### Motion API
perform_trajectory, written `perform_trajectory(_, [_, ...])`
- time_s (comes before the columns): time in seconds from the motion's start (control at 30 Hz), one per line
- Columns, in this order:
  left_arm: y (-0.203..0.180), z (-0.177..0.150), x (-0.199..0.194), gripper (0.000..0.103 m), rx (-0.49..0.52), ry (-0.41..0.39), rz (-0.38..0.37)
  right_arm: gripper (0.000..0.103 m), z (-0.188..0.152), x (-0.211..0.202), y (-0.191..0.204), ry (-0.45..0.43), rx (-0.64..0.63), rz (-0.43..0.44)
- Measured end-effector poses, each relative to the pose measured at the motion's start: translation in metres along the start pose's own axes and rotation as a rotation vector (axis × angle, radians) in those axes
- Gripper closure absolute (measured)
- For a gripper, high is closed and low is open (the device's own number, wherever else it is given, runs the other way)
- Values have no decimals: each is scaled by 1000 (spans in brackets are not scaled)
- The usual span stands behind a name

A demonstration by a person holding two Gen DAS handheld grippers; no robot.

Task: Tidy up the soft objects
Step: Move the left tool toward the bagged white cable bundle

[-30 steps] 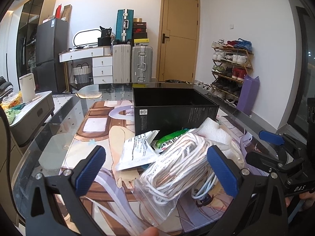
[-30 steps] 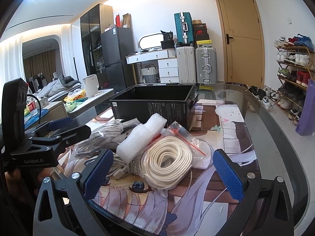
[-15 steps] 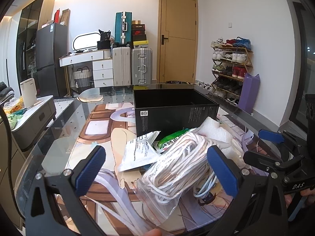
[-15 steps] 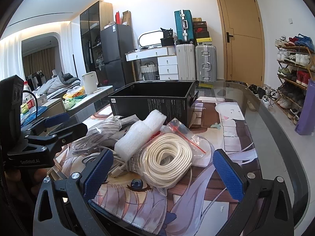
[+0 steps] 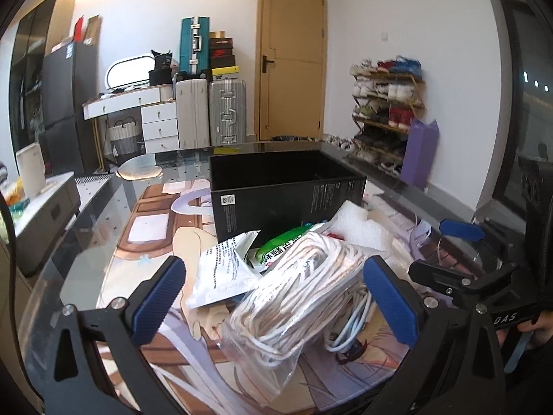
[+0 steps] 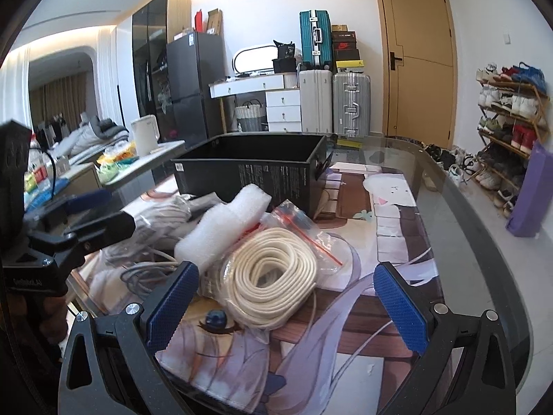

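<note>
Both grippers were held wide open over the bench [image 6: 459,242], gripping nothing. The left gripper [image 5: 276,294] straddled a clear bag of white cable [image 5: 293,290] lying on the printed mat [image 5: 152,221]. The right gripper [image 6: 287,297] straddled a bagged coil of cream cord [image 6: 273,276]. A foam roll [image 6: 221,228] lay just beside that coil, touching it, with a grey packet [image 6: 162,218] to its left. A white pouch [image 5: 221,266] and green packet [image 5: 280,245] lay near the cable. The open black box [image 5: 283,190] stood behind the pile.
</note>
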State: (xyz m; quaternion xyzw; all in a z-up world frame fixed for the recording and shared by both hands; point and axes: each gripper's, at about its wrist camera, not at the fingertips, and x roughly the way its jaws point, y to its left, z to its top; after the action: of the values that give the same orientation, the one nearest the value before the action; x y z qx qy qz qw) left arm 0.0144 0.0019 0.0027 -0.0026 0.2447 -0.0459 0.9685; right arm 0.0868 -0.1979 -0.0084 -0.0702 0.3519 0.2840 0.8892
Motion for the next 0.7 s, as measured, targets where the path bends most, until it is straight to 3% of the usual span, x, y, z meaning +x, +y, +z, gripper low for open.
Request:
perform_trajectory(0.33, [-5, -6, 10, 0, 35, 52, 28, 0, 5, 22, 6, 97, -30, 1])
perform_trajectory(0.5, [-4, -7, 10, 0, 27, 59, 21, 0, 6, 35, 2, 142, 19, 25])
perform_trajectory(0.7, [-4, -7, 6, 0, 19, 39, 35, 0, 0, 32, -11, 157, 41, -24])
